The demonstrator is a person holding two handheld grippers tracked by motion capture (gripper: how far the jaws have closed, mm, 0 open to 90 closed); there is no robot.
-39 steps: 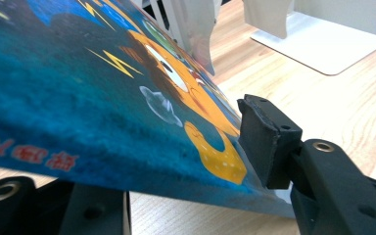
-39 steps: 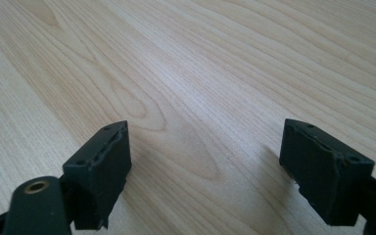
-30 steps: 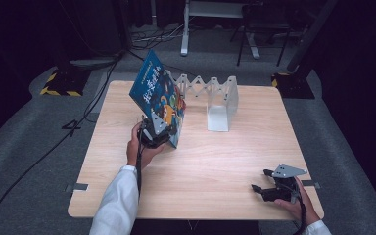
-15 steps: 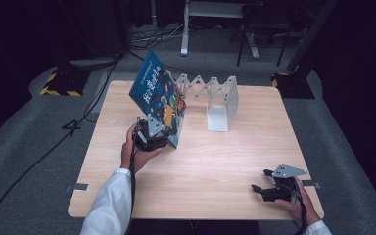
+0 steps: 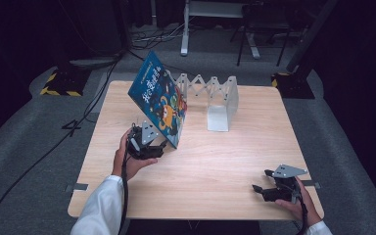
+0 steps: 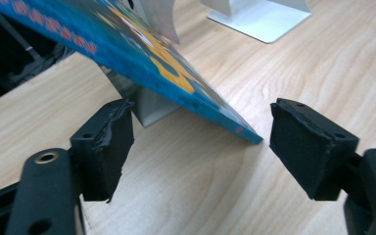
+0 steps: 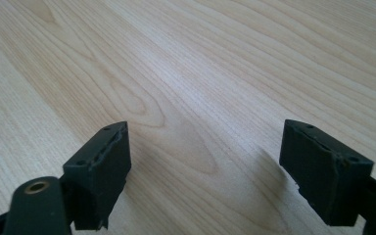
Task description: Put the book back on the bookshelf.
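We see a book (image 5: 160,100) with a bright blue cover, carrying orange and yellow cartoon figures and a line of pale characters near its upper edge. We see the table (image 5: 215,161) in pale wood with fine brown grain and oval knots. The folding book stand (image 5: 215,100) behind the book is plain silvery white. Both the left gripper (image 5: 159,147) and the right gripper (image 5: 260,181) are matt black, each topped by a grey plate. We see a white sleeve (image 5: 100,208), and yellow-and-black hazard stripes (image 5: 54,85) on the dark grey floor.

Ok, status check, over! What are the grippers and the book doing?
Left gripper open, jaws just been opening, off the book. Book tilted, leaning on the rack. Right gripper open over bare table. Nothing in the way.
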